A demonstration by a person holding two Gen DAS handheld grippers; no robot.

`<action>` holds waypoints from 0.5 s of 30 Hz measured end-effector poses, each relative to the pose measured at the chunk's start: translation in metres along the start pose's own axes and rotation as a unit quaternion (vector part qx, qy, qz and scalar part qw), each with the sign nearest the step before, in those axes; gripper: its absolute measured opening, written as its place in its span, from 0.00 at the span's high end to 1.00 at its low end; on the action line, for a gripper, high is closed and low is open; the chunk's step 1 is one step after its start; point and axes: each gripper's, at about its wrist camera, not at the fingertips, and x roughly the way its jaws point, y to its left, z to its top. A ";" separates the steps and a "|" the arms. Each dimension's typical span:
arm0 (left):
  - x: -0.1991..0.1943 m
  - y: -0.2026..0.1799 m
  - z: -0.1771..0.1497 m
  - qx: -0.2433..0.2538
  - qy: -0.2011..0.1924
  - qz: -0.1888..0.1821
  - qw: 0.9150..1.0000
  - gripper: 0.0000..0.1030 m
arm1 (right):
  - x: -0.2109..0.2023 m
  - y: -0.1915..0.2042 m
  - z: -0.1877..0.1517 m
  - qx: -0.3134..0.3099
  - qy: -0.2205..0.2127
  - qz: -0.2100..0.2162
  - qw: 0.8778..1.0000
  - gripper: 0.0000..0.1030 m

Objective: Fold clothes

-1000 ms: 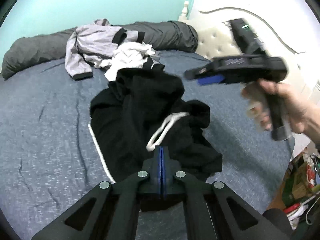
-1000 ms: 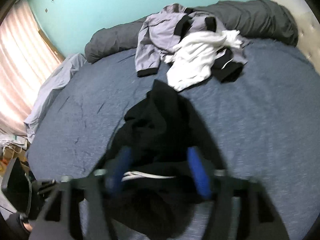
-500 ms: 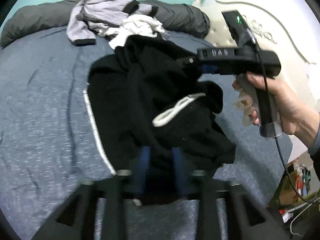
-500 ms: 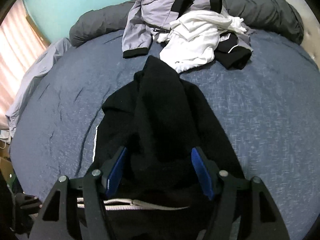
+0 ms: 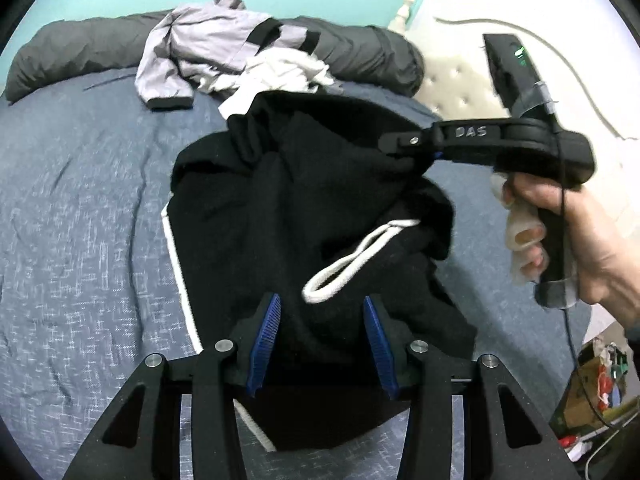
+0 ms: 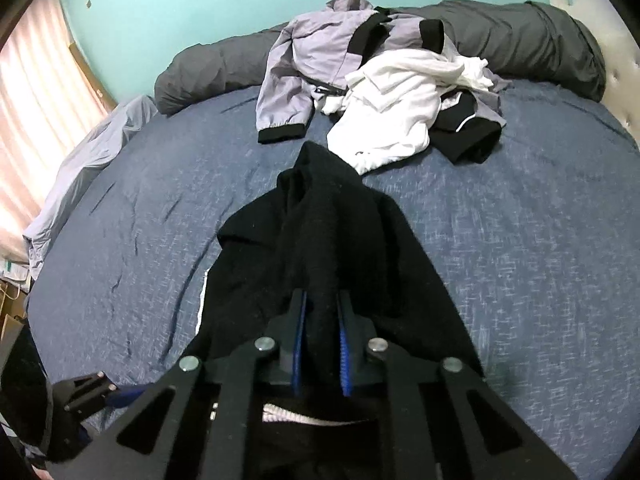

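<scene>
Black garment point(image 5: 304, 208) heaped mid-bed point(image 5: 80, 208), long axis running away from both tools toward the jacket point(image 5: 200, 56) and white top point(image 5: 280, 72) piled by the grey bolster point(image 5: 72, 52). White drawstring point(image 5: 352, 260) looped on the near end, so likely the waistband of trousers or shorts; white side stripe down the left edge.

Right tool point(image 6: 322, 330): jaws closing, a raised ridge of black cloth between the blue pads point(image 6: 343, 344); pads look pressed onto the fold, gap narrow. Seen from the left camera, right tool point(image 5: 404, 144) reaching in sideways from the right, nose buried in the cloth, gripped by a bare hand point(image 5: 580, 240).

Left tool point(image 5: 320, 340): jaws apart, roughly half spread, black cloth lying between the pads point(image 5: 266, 332) but not pinched — clear gap each side.

Relation that matters: both tools at the near, waistband end, right one further up the heap and already biting, left one lower and just short of the drawstring. Garment stretching straight ahead of both, far tip almost touching the white top. Probably next — closing the left tool on the near edge beside the drawstring, then lifting both to shake the piece flat along that axis. Risk: catching only the cord, or only one layer.
</scene>
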 end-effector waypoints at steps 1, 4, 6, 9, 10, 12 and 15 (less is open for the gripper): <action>0.001 -0.002 0.001 0.004 0.001 -0.004 1.000 0.54 | -0.002 -0.002 0.000 0.002 -0.002 0.001 1.000 0.87; 0.007 -0.007 0.001 0.008 0.010 -0.015 1.000 0.54 | -0.006 -0.005 0.000 0.006 -0.004 0.001 1.000 0.87; 0.012 -0.009 0.002 0.006 0.012 -0.017 1.000 0.54 | -0.008 -0.007 -0.001 0.007 -0.005 -0.001 1.000 0.88; 0.015 -0.012 0.003 0.011 0.006 -0.019 1.000 0.54 | -0.012 -0.010 -0.002 0.008 -0.007 -0.003 1.000 0.88; 0.018 -0.013 0.004 0.013 0.010 -0.016 1.000 0.54 | -0.014 -0.011 -0.003 0.008 -0.008 -0.003 1.000 0.88; 0.028 -0.010 0.006 0.013 0.021 -0.008 1.000 0.54 | -0.017 -0.014 -0.003 0.011 -0.011 -0.002 1.000 0.88; 0.036 -0.006 0.006 0.005 0.029 -0.016 0.999 0.67 | -0.023 -0.018 -0.003 0.020 -0.016 0.004 1.000 0.88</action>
